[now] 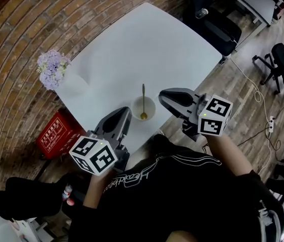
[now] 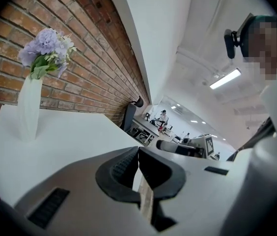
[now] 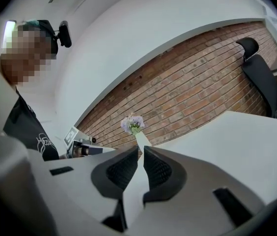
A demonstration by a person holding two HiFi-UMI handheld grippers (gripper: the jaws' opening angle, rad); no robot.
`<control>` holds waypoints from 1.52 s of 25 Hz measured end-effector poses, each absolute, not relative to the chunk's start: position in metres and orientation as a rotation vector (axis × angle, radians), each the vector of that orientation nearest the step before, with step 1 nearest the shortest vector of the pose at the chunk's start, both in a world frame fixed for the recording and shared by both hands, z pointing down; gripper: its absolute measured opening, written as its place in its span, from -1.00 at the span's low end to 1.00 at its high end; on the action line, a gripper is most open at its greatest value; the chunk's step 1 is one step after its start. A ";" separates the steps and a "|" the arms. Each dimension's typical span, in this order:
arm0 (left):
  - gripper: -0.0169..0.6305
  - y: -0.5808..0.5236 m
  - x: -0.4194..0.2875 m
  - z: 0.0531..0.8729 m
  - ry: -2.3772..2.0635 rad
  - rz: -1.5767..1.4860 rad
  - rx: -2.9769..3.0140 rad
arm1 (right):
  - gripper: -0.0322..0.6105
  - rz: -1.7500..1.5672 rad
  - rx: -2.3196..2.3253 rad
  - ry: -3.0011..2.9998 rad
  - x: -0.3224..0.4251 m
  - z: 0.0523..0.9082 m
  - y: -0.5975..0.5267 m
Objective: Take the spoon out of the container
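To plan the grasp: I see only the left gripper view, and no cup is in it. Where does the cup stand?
Observer: The cup stands near the table's edge, between the left gripper and the right gripper.
Operator: Is the spoon inside?
Observer: Yes; the spoon's bowl is in the cup, and its handle points away from the person.
Operator: Is the right gripper empty?
Observer: Yes; its jaws stand a slit apart, on nothing.

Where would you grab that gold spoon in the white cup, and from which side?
Probably the thin handle of the spoon, which sticks out past the far rim of the container while its bowl lies inside. Come from above, jaws across the handle, then lift out.
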State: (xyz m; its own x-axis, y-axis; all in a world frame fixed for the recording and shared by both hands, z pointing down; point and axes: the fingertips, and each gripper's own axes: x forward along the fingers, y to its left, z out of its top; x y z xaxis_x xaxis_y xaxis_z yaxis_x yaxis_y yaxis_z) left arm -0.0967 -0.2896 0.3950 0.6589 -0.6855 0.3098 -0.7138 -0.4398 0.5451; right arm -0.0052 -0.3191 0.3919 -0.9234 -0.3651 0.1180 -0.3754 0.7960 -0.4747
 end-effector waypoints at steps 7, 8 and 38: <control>-0.93 -0.300 -0.108 0.416 -1.107 0.070 2.152 | -0.66 0.789 0.549 -2.890 -0.022 0.428 -0.339; -0.93 -0.301 -0.110 0.419 -1.110 0.074 2.147 | -0.66 0.784 0.541 -2.875 -0.024 0.435 -0.342; -0.93 -0.311 -0.144 0.449 -1.194 0.085 2.020 | -0.82 0.668 0.416 -2.649 -0.063 0.520 -0.373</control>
